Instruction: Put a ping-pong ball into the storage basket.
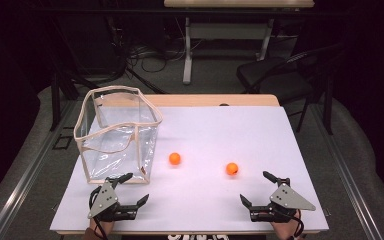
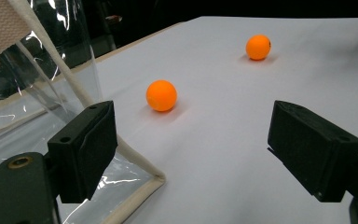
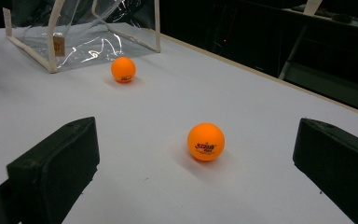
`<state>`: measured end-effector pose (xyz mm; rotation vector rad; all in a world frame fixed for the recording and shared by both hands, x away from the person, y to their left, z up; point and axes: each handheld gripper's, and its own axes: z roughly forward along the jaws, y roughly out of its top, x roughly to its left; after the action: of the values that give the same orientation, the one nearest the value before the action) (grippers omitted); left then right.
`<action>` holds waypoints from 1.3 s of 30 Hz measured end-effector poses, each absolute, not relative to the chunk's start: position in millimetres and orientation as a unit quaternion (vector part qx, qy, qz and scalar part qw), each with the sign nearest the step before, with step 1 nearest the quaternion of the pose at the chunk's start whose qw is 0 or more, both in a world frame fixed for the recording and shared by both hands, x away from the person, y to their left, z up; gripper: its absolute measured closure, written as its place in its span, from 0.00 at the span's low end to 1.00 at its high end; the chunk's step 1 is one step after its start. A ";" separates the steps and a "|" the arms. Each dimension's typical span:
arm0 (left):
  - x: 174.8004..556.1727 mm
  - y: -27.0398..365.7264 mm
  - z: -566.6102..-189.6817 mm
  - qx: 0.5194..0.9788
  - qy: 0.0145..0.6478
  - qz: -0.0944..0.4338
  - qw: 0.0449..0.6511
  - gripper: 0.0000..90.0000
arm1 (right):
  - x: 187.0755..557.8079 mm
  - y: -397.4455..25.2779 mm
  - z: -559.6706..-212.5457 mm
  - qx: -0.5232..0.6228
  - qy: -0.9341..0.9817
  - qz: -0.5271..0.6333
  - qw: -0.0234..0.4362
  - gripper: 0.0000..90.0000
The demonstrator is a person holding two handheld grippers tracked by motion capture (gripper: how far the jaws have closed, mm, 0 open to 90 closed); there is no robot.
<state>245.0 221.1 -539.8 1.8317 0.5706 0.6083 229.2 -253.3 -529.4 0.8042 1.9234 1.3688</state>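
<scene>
White-topped table (image 1: 220, 125) with wood edge, dark room behind. Clear plastic open-top bag with beige fabric trim (image 1: 116, 131) stands upright on the table's left side, mouth open upward. Two small orange table-tennis balls on the bare surface: left orange ball (image 1: 174, 159) just right of the bag's near corner, right orange ball (image 1: 232, 169) further right, well apart from the first. Right one carries dark printed lettering, readable in the right gripper view (image 3: 206, 141).

Left hand-held gripper (image 1: 128, 189) at the near left edge, jaws wide, holding nothing, one jaw close to the bag's front bottom corner; left gripper view shows bag trim (image 2: 135, 163) beside that jaw and both balls ahead. Right hand-held gripper (image 1: 254, 187) at near right, jaws wide, empty, right ball ahead between the jaws but apart.
</scene>
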 end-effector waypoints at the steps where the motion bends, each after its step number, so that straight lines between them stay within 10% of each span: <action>1: 245.0 221.1 -539.8 0.769 0.240 0.255 0.535 0.18 | 229.6 -253.3 -529.7 0.307 0.732 0.519 0.316 0.00; 39: 247.6 218.7 -540.7 0.776 0.237 0.250 0.528 0.18 | 290.5 -236.9 -539.7 0.353 0.776 0.456 0.255 0.00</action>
<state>247.6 218.7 -540.7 1.8554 0.5656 0.5977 290.5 -236.9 -539.7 0.9572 2.1075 1.2388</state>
